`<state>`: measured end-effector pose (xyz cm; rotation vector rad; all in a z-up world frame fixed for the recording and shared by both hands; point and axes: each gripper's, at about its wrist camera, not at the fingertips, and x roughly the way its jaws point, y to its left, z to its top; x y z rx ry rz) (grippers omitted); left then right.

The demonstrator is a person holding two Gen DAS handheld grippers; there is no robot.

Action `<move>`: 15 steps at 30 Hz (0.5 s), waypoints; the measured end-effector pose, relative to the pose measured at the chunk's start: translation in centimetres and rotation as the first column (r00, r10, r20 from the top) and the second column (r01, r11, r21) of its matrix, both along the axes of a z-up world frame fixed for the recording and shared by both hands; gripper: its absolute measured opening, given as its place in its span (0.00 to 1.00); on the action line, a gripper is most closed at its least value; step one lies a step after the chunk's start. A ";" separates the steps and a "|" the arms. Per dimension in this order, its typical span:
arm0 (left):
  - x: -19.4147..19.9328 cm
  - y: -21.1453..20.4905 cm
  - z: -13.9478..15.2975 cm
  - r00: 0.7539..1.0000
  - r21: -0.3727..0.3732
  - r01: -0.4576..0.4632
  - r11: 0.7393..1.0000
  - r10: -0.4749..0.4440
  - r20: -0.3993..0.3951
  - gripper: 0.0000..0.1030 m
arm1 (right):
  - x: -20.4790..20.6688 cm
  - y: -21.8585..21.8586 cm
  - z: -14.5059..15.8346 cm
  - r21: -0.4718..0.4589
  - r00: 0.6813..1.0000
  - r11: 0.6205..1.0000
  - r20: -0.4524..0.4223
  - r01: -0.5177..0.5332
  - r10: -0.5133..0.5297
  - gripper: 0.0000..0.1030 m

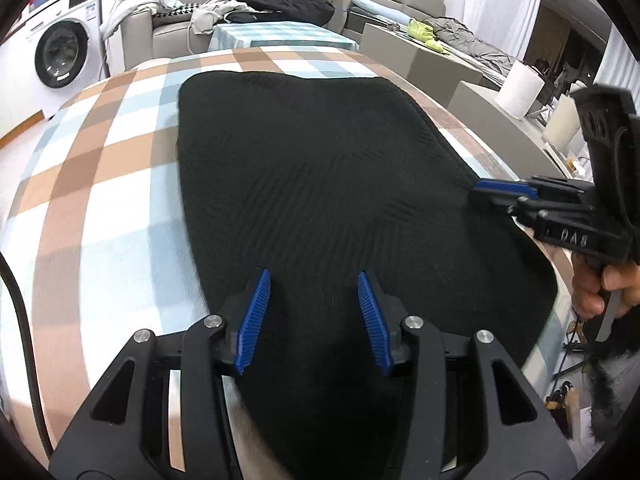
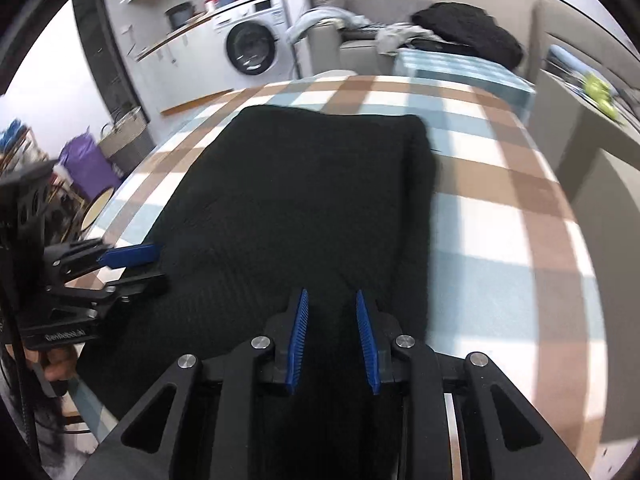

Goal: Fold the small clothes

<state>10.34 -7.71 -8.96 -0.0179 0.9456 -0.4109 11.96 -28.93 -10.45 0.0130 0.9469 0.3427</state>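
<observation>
A black knitted garment lies flat on the plaid tablecloth; it also shows in the right wrist view. My left gripper is open, with blue-padded fingers just above the garment's near edge, holding nothing. It also shows from the side in the right wrist view at the garment's left edge. My right gripper is open over the garment's near edge and empty. In the left wrist view the right gripper sits at the garment's right edge.
A washing machine stands at the back left. A sofa with piled clothes is behind the table. A paper roll and grey boxes lie to the right. Baskets and a purple bag stand left of the table.
</observation>
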 end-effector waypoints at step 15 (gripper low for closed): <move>-7.7 4.3 -0.1 0.992 -0.070 -0.122 0.990 0.120 -0.037 0.55 | -6.6 -5.8 -1.1 0.225 0.987 0.963 -0.089 0.147 -0.130 0.54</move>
